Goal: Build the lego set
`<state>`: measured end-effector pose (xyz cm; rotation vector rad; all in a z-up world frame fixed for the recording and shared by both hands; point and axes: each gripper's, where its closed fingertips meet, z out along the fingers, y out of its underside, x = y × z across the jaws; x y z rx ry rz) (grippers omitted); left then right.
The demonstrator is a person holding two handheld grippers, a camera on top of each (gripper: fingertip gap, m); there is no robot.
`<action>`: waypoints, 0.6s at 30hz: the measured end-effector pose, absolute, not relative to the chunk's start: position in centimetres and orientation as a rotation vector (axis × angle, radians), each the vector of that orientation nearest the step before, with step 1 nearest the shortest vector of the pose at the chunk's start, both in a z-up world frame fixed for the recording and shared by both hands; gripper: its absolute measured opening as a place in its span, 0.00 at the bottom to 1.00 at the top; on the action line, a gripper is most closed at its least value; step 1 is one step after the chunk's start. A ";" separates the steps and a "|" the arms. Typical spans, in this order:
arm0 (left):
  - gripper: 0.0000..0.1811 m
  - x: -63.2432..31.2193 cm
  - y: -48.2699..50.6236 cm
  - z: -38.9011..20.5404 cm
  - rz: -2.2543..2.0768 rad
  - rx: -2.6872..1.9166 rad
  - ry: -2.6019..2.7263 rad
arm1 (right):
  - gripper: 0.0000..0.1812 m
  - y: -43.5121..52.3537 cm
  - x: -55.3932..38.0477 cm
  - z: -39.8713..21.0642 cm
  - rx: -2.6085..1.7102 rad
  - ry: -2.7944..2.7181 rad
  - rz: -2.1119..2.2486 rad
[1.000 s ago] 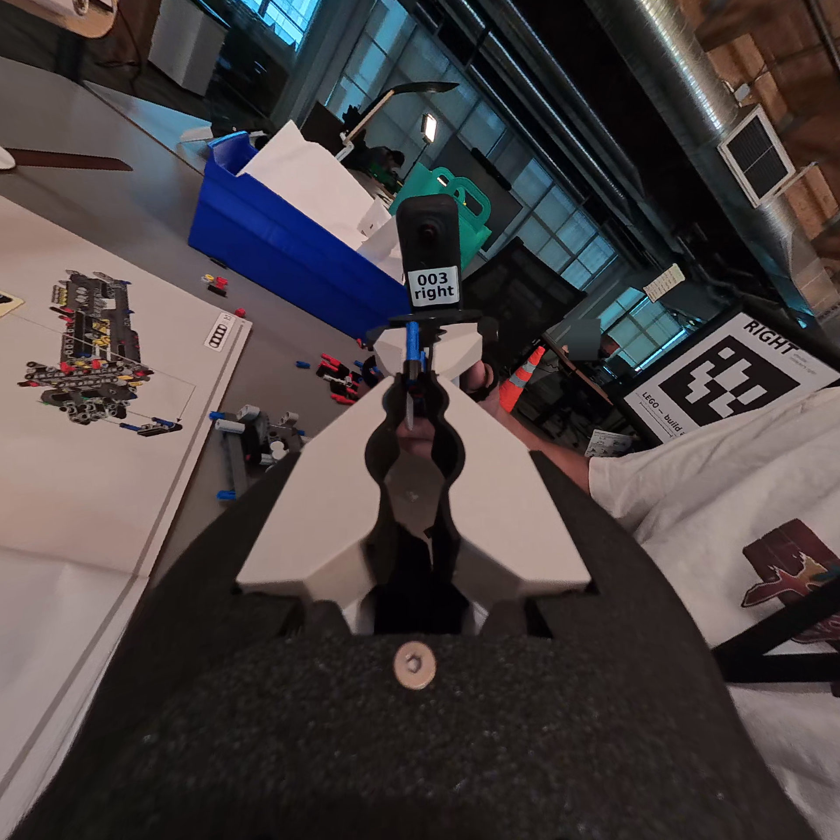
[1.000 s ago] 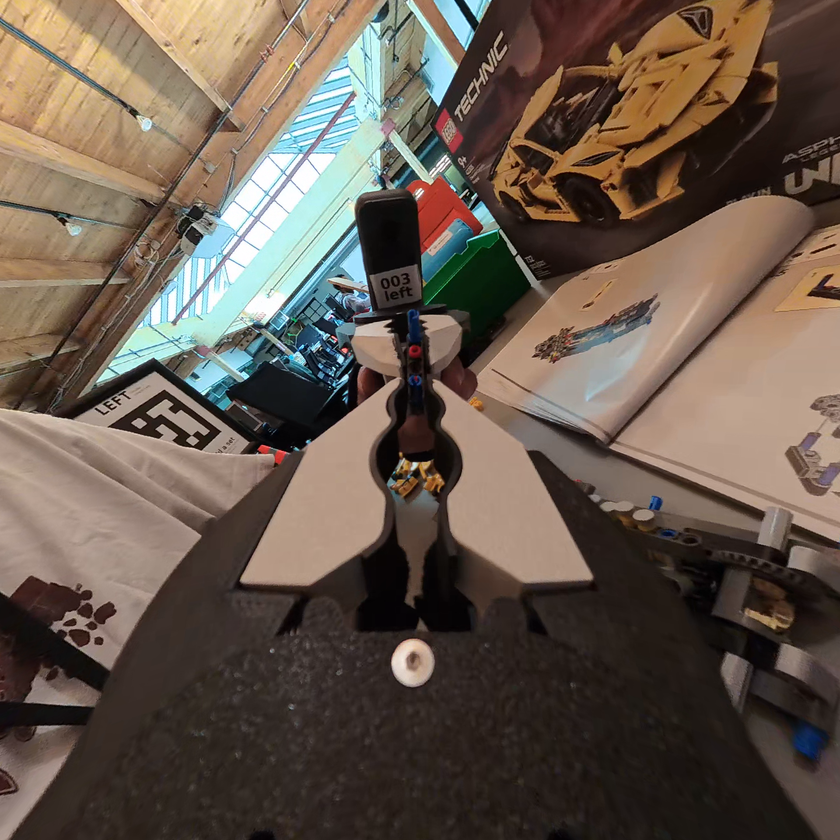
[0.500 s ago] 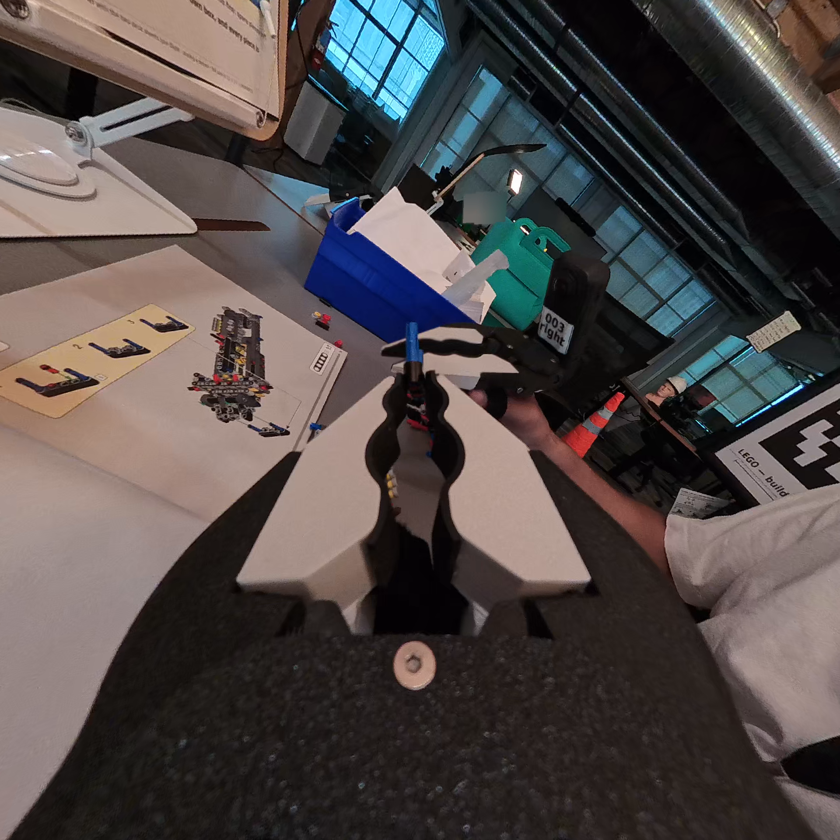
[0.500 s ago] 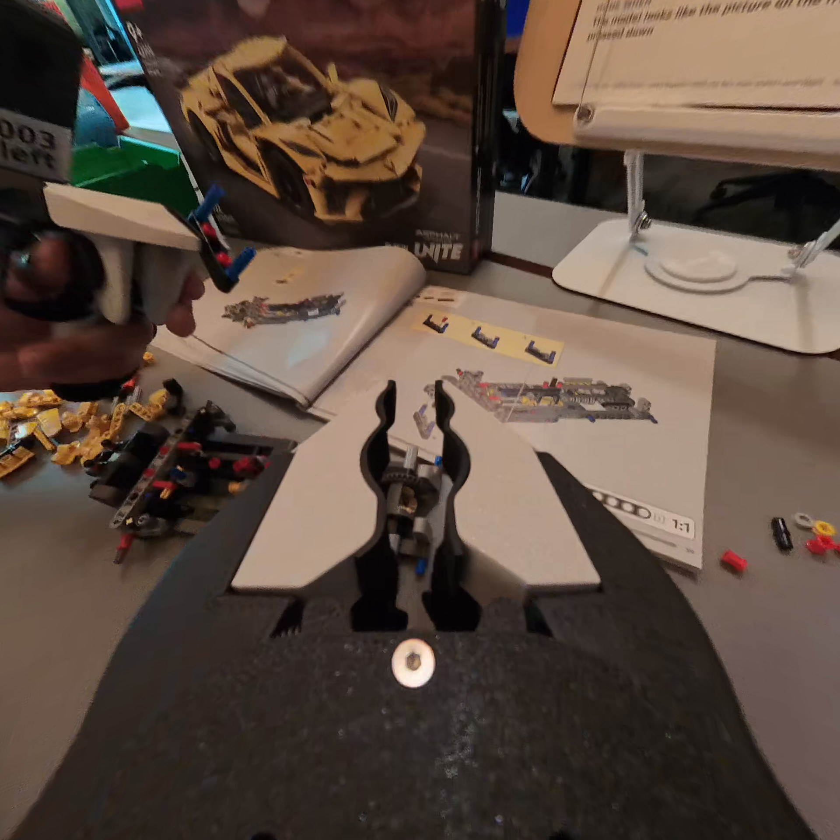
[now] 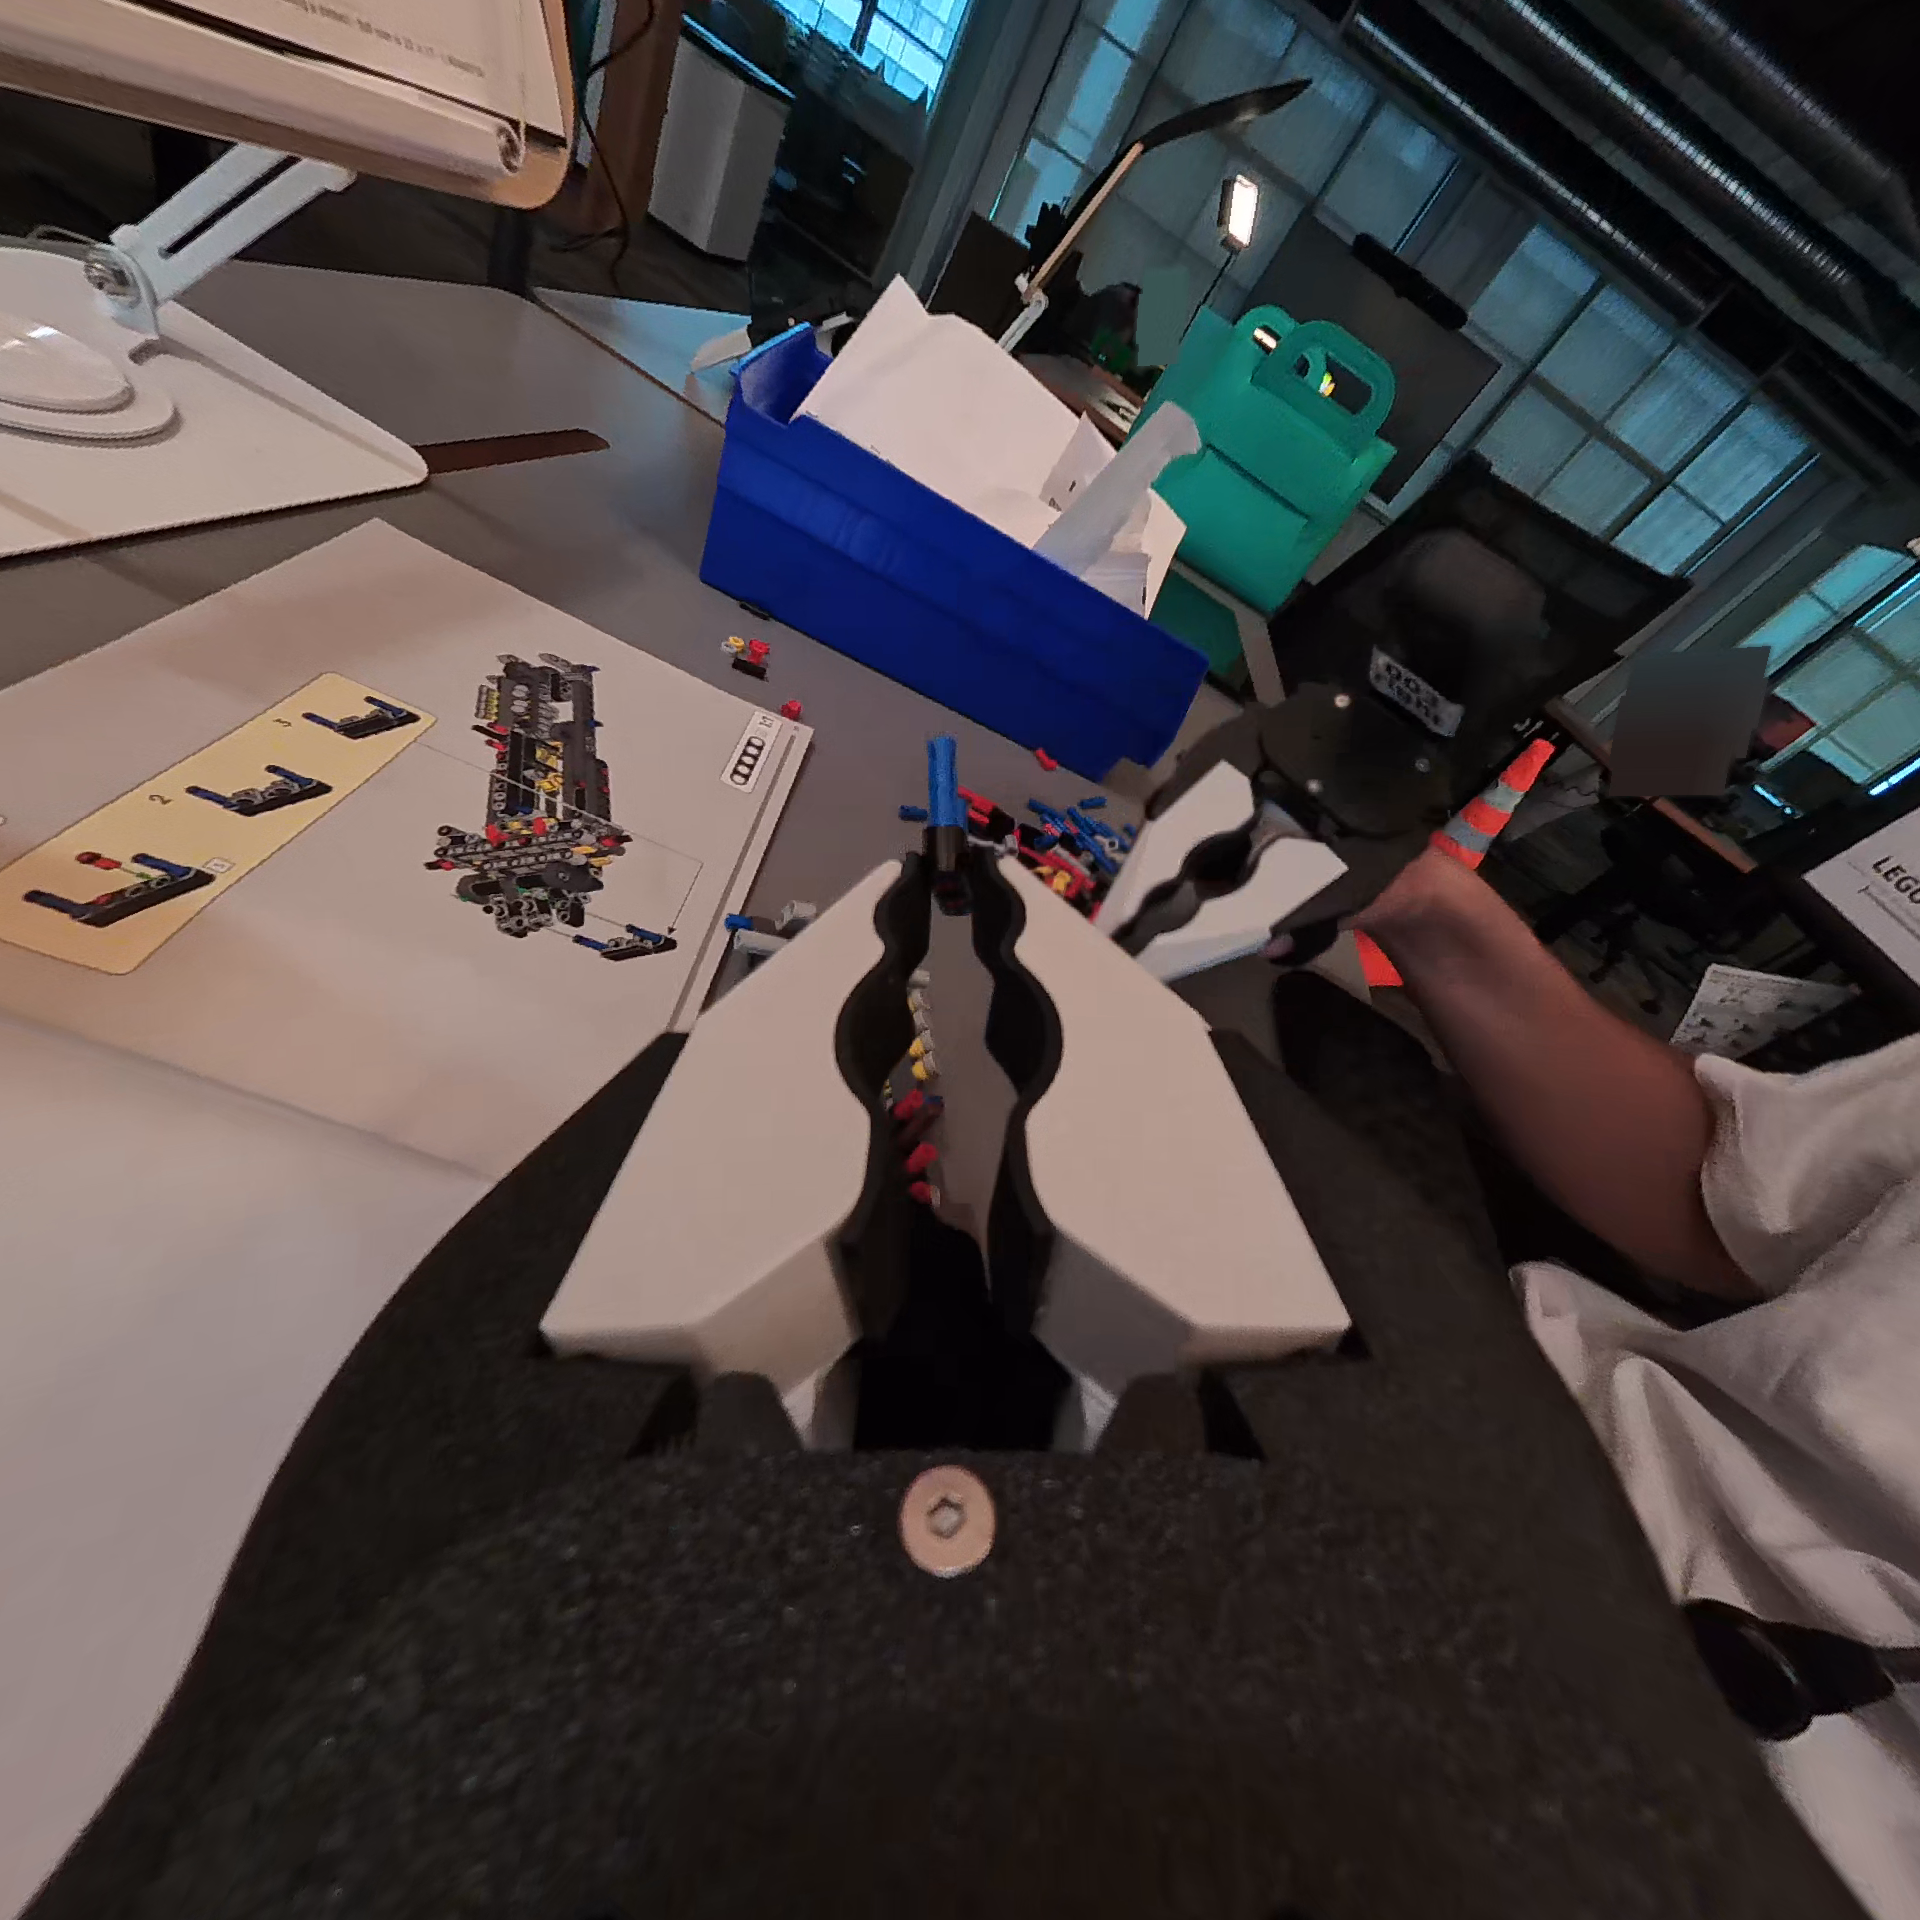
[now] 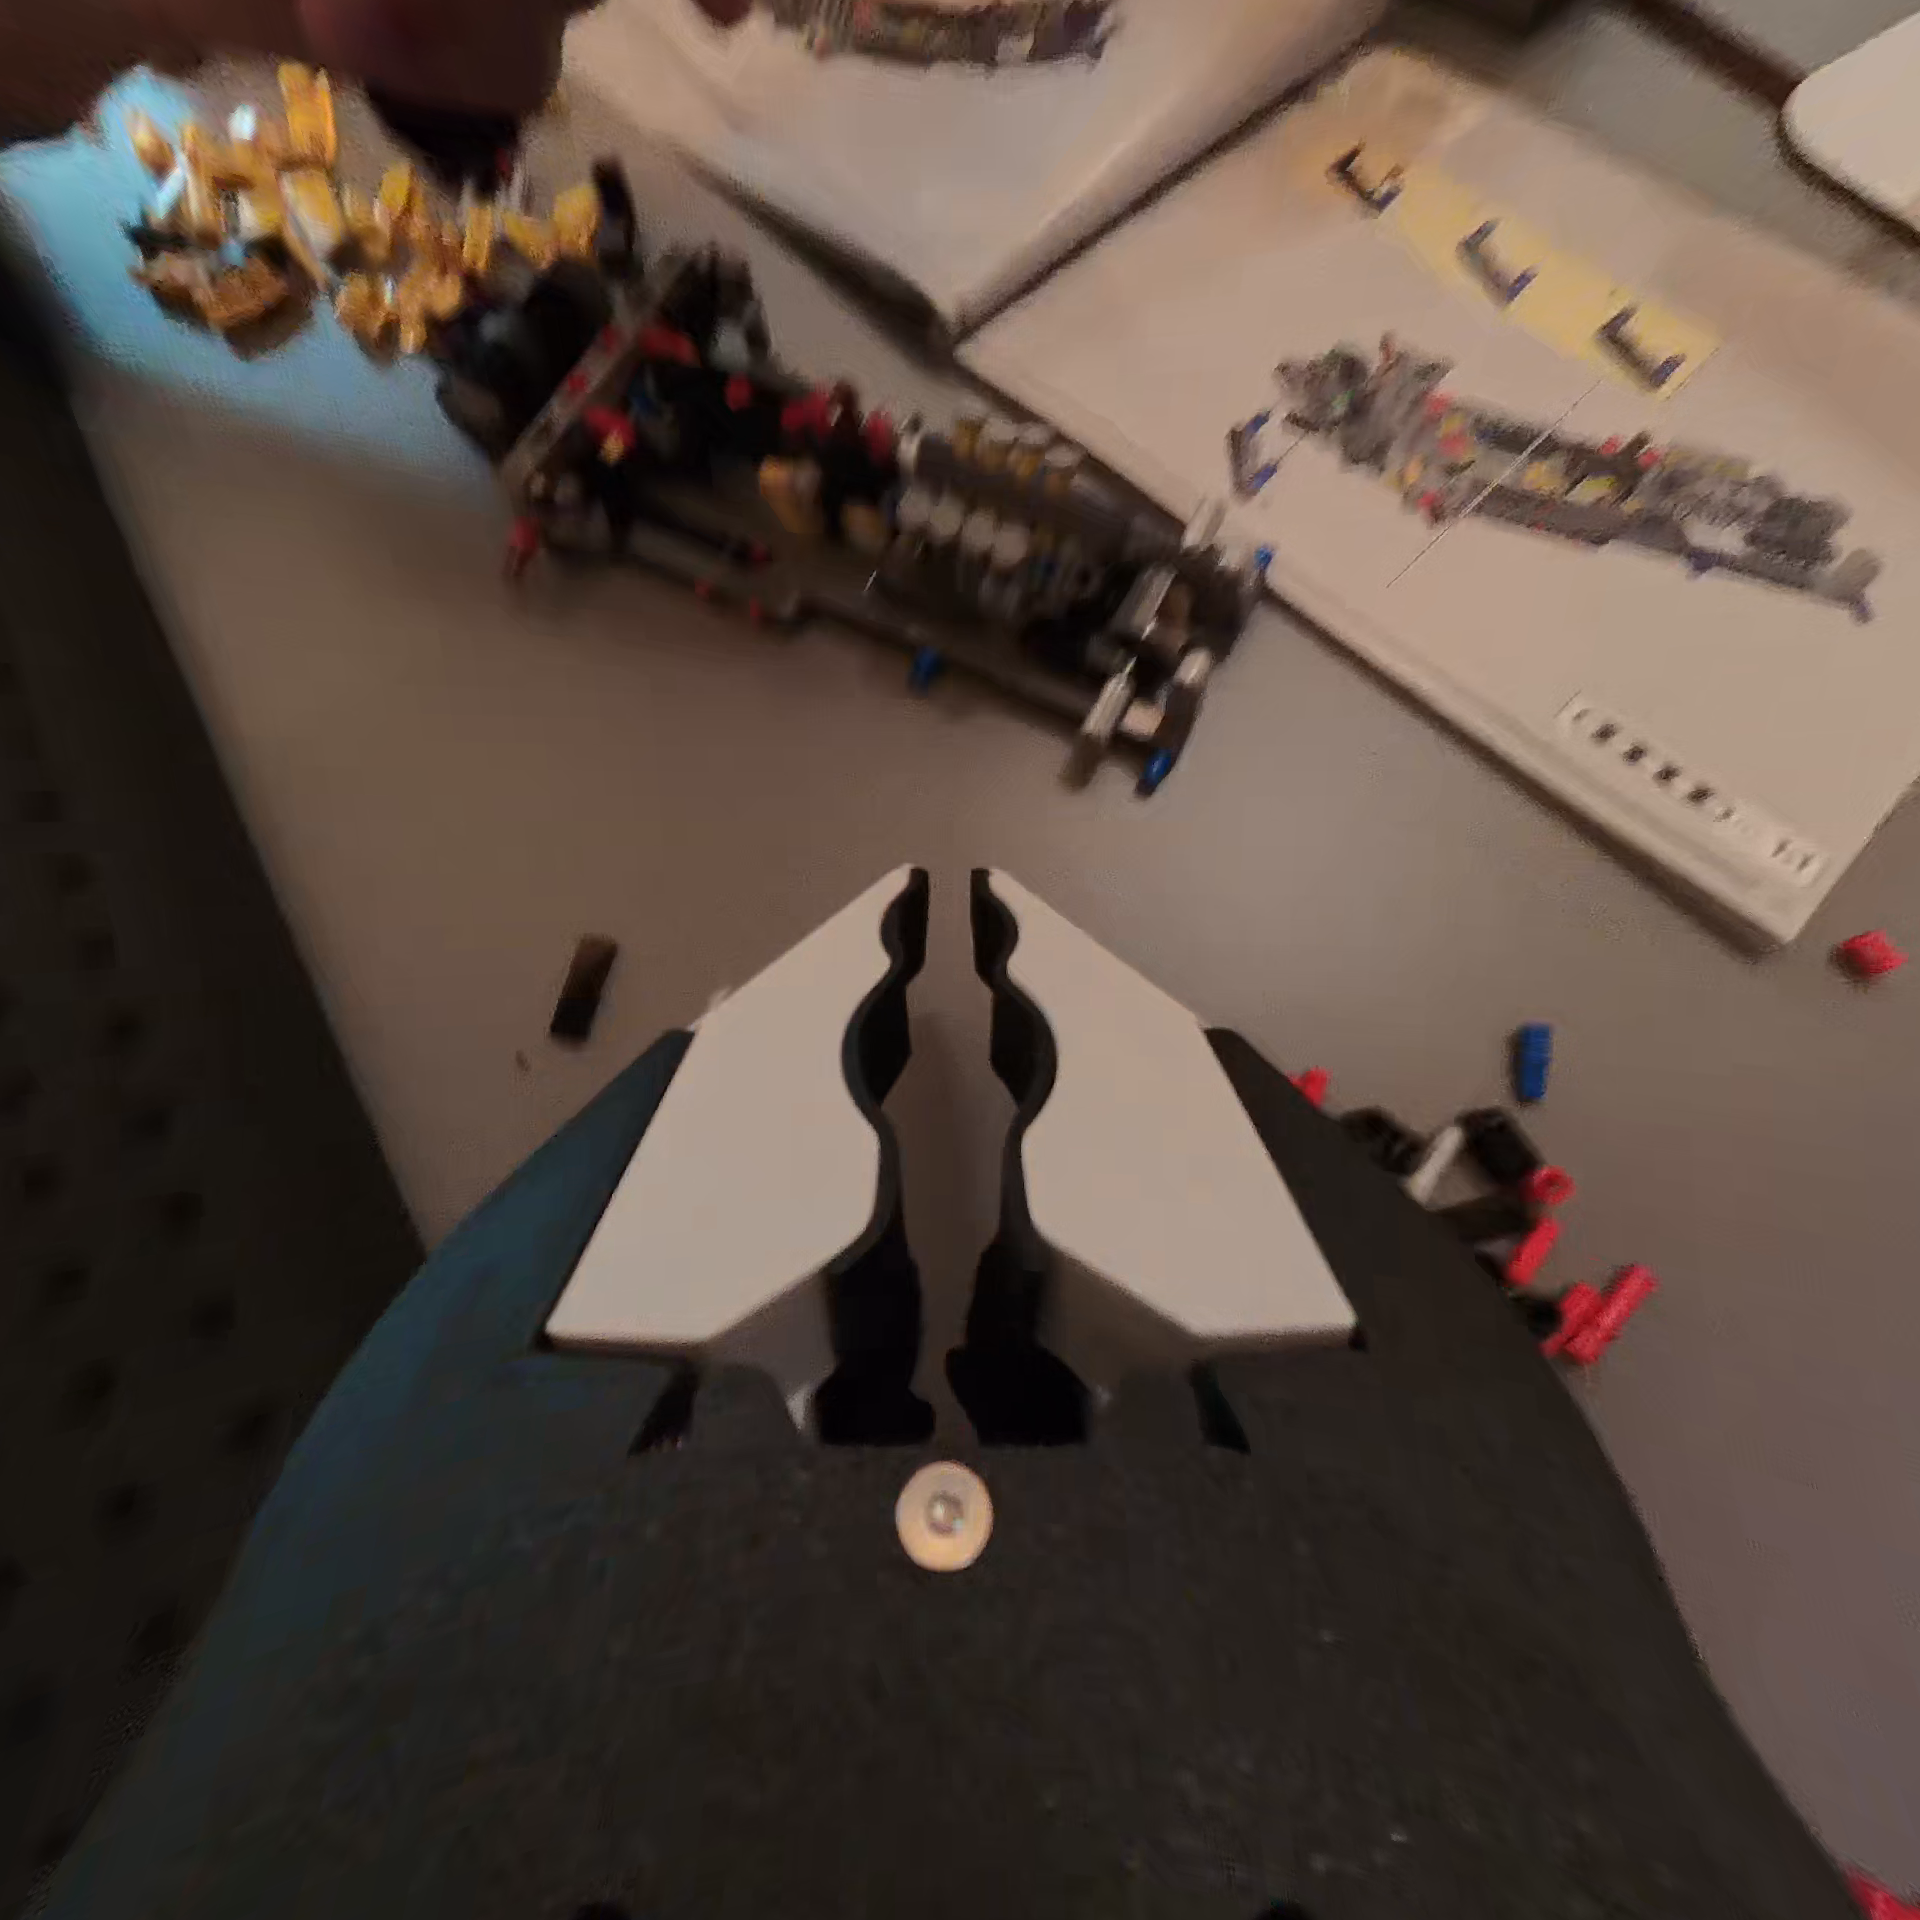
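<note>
The right tool (image 6: 949, 883) has swung down over the desk (image 6: 623, 831), fingers narrowly apart, empty. The left tool (image 5: 948, 868) pinches a blue-tipped piece (image 5: 941, 774). The half-built model (image 6: 852, 520) lies upper centre.

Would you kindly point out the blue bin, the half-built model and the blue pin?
blue bin (image 5: 935, 592), left wrist view, side wall.
half-built model (image 6: 831, 509), right wrist view, middle.
blue pin (image 5: 941, 781), left wrist view, shaft.

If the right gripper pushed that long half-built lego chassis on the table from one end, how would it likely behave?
The chassis is long and narrow, so an end push would probably make it pivot rather than slide straight. It lies flat, so tipping seems unlikely. Protruding pins could snag or pop off.
</note>
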<state>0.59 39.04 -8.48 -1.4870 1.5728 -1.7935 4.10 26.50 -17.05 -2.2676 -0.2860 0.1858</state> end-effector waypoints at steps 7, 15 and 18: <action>0.03 0.7 37.7 -10.2 -1.696 -1.466 1.683 | 0.05 24.2 2.0 -19.7 -2.338 -0.288 0.298; 0.03 0.7 37.9 -10.0 -1.704 -1.471 1.675 | 0.06 24.4 1.2 -20.5 -2.373 -0.286 0.346; 0.03 0.7 37.9 -9.9 -1.707 -1.469 1.671 | 0.06 23.7 0.8 -20.5 -2.393 -0.287 0.347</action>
